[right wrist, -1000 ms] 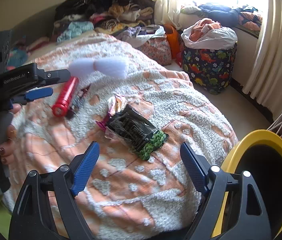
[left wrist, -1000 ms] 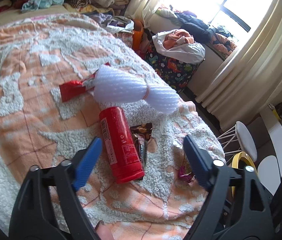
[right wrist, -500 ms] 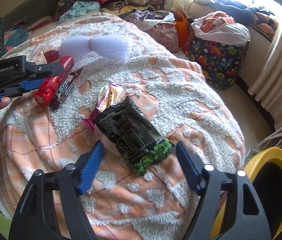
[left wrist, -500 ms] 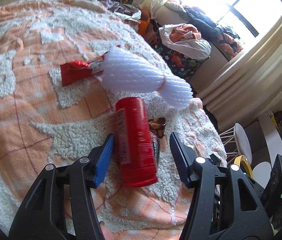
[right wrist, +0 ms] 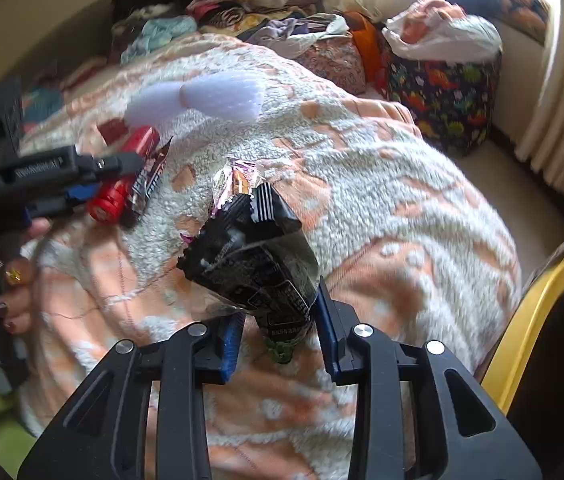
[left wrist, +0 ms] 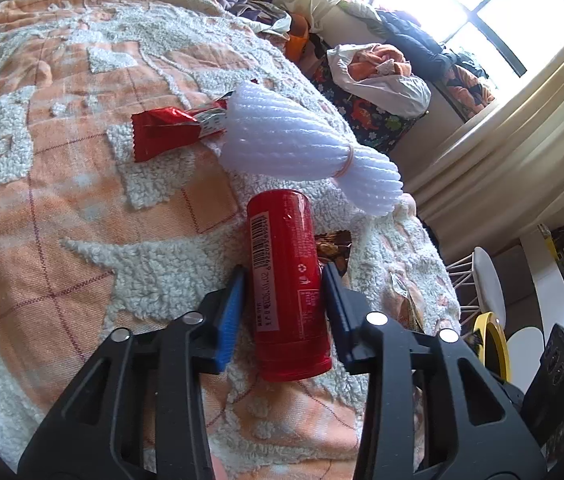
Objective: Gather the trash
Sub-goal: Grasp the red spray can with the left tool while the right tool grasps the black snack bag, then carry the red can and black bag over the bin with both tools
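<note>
My left gripper (left wrist: 283, 304) is shut on a red can (left wrist: 285, 280) that lies on the orange-and-white blanket (left wrist: 82, 200); it also shows in the right wrist view (right wrist: 122, 184). A white foam net (left wrist: 301, 148), a red wrapper (left wrist: 166, 130) and a brown wrapper (left wrist: 335, 246) lie beyond it. My right gripper (right wrist: 278, 332) is shut on a black crumpled snack bag (right wrist: 250, 264), lifted a little off the blanket (right wrist: 401, 220). A shiny pink wrapper (right wrist: 238, 178) lies just behind the bag.
A yellow-rimmed bin (right wrist: 541, 320) stands at the bed's right edge, also in the left wrist view (left wrist: 489, 344). A dinosaur-print basket (right wrist: 441, 92) full of clothes stands by the curtain. Clothes are piled at the bed's far end (right wrist: 222, 4). A white stool (left wrist: 485, 284) stands beside the bed.
Both grippers moved forward and closed: the left onto the red can, the right onto the black snack bag, which has crumpled and risen off the blanket.
</note>
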The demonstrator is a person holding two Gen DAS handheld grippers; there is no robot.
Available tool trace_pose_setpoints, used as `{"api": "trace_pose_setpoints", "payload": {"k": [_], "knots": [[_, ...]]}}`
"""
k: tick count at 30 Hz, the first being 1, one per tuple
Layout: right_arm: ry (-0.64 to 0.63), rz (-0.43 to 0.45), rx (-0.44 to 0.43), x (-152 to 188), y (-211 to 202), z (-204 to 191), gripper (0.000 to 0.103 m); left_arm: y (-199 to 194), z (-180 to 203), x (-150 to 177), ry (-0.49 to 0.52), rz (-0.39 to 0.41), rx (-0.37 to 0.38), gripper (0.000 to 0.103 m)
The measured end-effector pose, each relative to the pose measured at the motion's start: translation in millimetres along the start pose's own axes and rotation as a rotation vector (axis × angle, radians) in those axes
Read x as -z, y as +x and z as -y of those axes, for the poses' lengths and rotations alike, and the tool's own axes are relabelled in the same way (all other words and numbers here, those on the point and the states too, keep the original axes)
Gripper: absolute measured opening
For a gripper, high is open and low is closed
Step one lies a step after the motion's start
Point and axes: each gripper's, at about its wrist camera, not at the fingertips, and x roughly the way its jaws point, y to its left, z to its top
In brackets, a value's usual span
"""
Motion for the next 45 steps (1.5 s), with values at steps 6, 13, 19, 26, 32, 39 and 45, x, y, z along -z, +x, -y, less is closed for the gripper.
{"api": "trace_pose_setpoints", "payload": {"k": [6,13,19,26,32,39,45], "knots": [[0.081,0.042,-0.06,11.7,-14.8,3.1,0.024,-5.3,2.0,0.6,0.009,-0.003,-0.005,0.029],[0.107,0.096,-0.109,16.4,-34.8,0.1,0.024,-19.6,20.9,-1.2,0.052,0.024,0.015,0.029],[0.115,0.124,-0.119,19.6,-49.0,-0.6,0.024,-28.2,43.8,-1.5,0.103,0.043,0.041,0.029],[0.128,0.164,-0.117,24.1,-66.0,2.7,0.024,-33.6,67.5,2.3,0.162,0.049,0.065,0.029],[0.143,0.194,-0.117,29.0,-80.2,9.4,0.024,-37.9,86.2,8.1,0.215,0.053,0.079,0.029],[0.17,0.22,-0.102,36.7,-94.6,21.2,0.024,-40.0,105.3,14.4,0.264,0.053,0.098,0.029],[0.202,0.243,-0.084,41.7,-105.7,32.9,0.024,-40.4,120.4,22.4,0.301,0.044,0.114,0.029]]}}
